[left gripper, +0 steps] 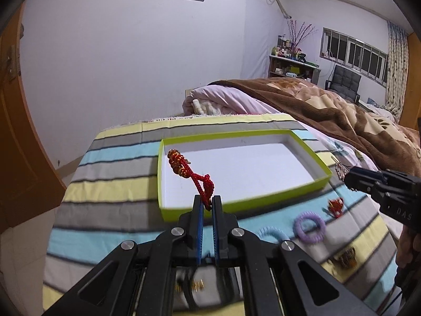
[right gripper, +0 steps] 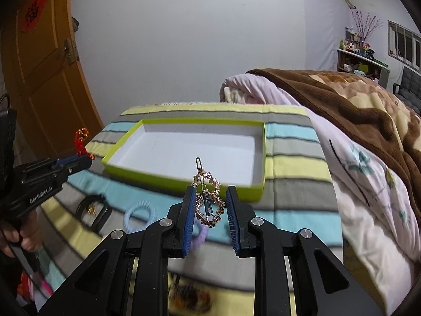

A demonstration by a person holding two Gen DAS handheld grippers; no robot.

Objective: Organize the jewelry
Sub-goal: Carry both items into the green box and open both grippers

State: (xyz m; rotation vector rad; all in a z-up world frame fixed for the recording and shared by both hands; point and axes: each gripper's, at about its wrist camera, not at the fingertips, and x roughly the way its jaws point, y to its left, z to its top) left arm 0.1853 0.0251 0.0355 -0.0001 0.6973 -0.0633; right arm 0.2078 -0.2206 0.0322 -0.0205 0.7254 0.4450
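Two grippers hang over a striped cloth (left gripper: pixel 110 184) of grey, pale blue and yellow bands that covers the near end of a bed. On it lies a shallow lime-green tray (left gripper: pixel 302 146) with a bare white floor. The left gripper (left gripper: pixel 208 205) is nearly closed, pinching a red braided cord (left gripper: pixel 202 184) with gold beads over the tray's near left corner. The right gripper (right gripper: pixel 210 202) is partly open, clamping a gold-toned hair clip (right gripper: pixel 209 197) just short of the tray's near wall. A purple coil hair tie (left gripper: pixel 309 226) and a pale blue one (right gripper: pixel 139 214) rest on the cloth nearer the cameras. Beyond lie a brown blanket (left gripper: pixel 329 110), a white wall, an orange door (right gripper: pixel 50 79), a shelf (left gripper: pixel 292 68) and windows (left gripper: pixel 352 52).
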